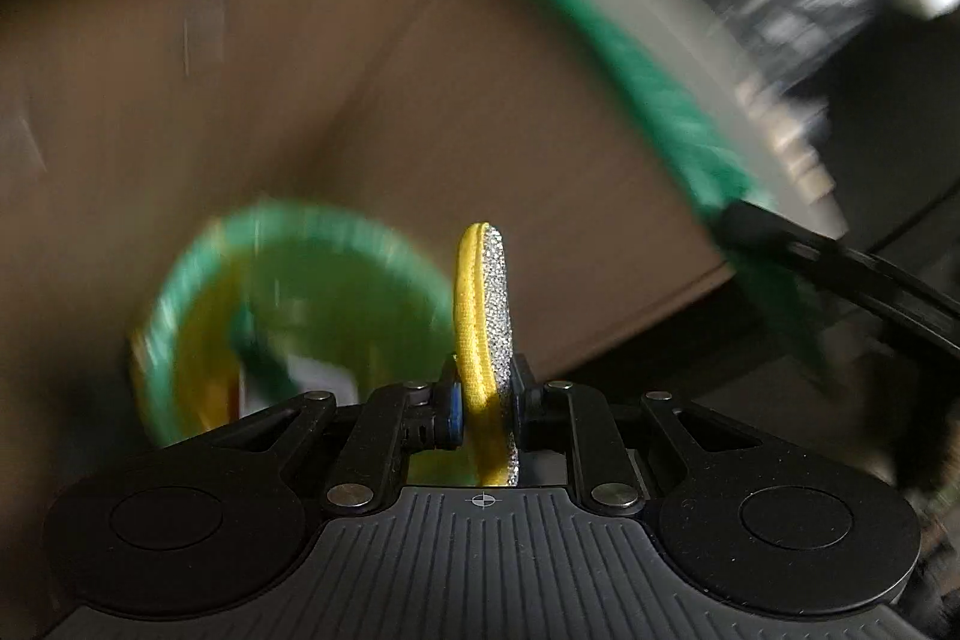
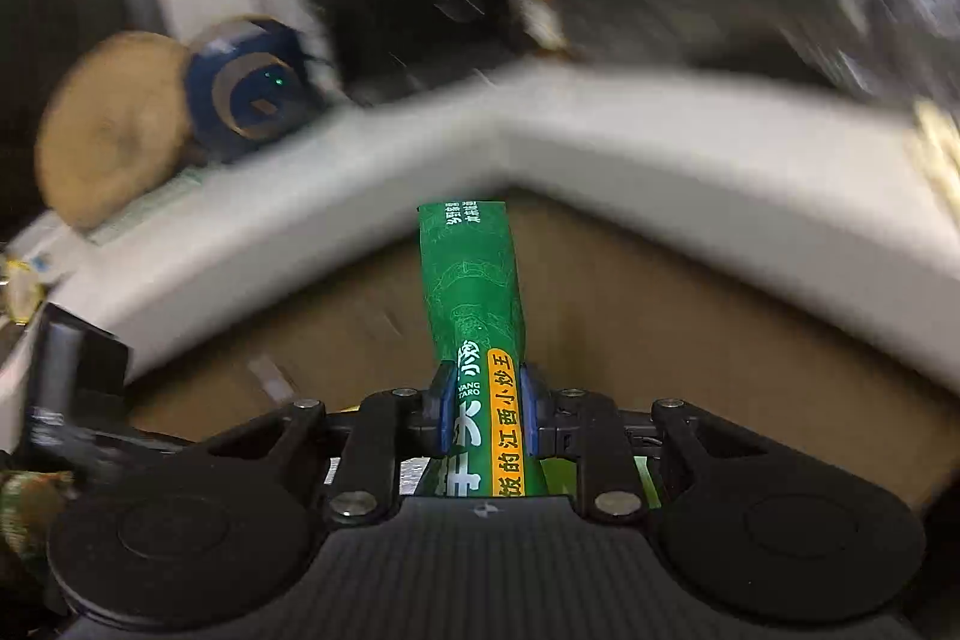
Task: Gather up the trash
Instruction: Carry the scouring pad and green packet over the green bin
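Two pieces held: your left tongs pinch a yellow wrapper, your right tongs a green packet, both over the box; next, I judge, spread both to drop

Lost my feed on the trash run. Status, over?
Left gripper shut on yellow glitter piece. Right gripper shut on green wrapper. Both over cardboard box. Nothing blocking.
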A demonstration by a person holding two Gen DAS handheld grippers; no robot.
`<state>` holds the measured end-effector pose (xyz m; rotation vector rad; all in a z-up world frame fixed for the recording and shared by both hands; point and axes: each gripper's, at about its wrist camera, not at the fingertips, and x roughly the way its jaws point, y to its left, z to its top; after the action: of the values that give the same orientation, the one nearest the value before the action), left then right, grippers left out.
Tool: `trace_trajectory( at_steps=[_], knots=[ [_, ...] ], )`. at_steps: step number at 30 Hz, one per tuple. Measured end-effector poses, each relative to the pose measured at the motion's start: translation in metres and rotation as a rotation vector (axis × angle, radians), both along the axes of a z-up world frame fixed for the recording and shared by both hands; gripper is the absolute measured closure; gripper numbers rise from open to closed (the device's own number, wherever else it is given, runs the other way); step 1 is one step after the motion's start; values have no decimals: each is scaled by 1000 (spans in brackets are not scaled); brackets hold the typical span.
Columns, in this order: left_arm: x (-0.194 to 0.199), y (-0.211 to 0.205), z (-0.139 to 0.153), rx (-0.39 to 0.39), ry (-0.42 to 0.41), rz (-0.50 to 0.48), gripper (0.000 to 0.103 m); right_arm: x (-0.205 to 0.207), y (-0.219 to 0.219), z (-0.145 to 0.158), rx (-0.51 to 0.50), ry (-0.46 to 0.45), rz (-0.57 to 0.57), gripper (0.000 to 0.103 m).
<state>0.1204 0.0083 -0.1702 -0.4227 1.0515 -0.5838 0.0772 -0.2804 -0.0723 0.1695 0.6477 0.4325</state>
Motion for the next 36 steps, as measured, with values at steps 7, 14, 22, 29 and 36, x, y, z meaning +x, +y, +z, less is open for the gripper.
trace_trajectory(
  at_steps=[7, 14, 22, 29, 36],
  knots=[
    [56, -27, -153, 72, 321, 70, 85, 5, -32, -102, -8, 296, -100, 82],
    [81, -36, -226, 245, 330, 76, 80, 29, -23, -172, -15, 505, -96, 82],
    [76, -5, -199, 208, 246, 71, 79, 55, 0, -223, -122, 682, -55, 82],
    [69, -4, -161, 239, 161, 23, 79, 97, 13, -256, -242, 832, -37, 82],
    [56, 15, -118, 204, 78, 6, 79, 146, 49, -293, -417, 887, 16, 82]
  ],
)
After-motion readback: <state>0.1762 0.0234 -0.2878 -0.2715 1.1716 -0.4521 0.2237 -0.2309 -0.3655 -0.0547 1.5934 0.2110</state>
